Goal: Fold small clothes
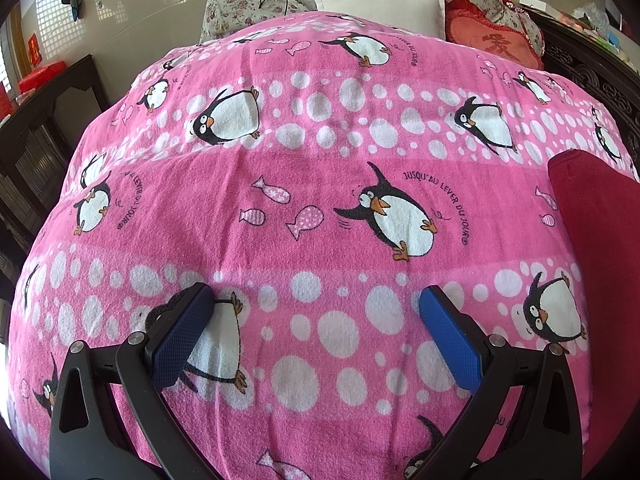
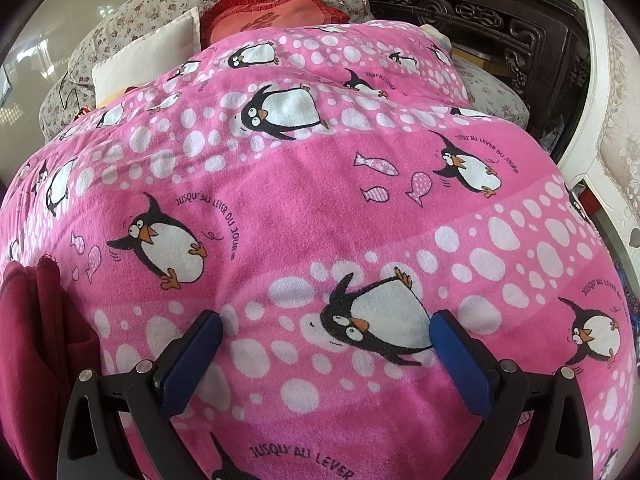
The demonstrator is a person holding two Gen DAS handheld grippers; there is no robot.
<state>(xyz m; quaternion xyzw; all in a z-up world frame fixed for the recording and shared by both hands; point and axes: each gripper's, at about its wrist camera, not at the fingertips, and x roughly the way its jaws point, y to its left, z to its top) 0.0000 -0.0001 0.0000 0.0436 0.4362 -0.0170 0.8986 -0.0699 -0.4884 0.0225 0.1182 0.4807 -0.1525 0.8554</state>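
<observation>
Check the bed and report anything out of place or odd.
Nothing is spilled or damaged. The dark red garment lies bunched in loose folds on the pink penguin blanket, between the two views, not yet folded flat. Both the left claw and right claw are open and empty.

A: how many things we got?
B: one pink penguin blanket (image 1: 304, 200), one dark red garment (image 1: 600, 240), one white pillow (image 1: 380, 4), one red cushion (image 1: 492, 36) (frilly edge).
</observation>
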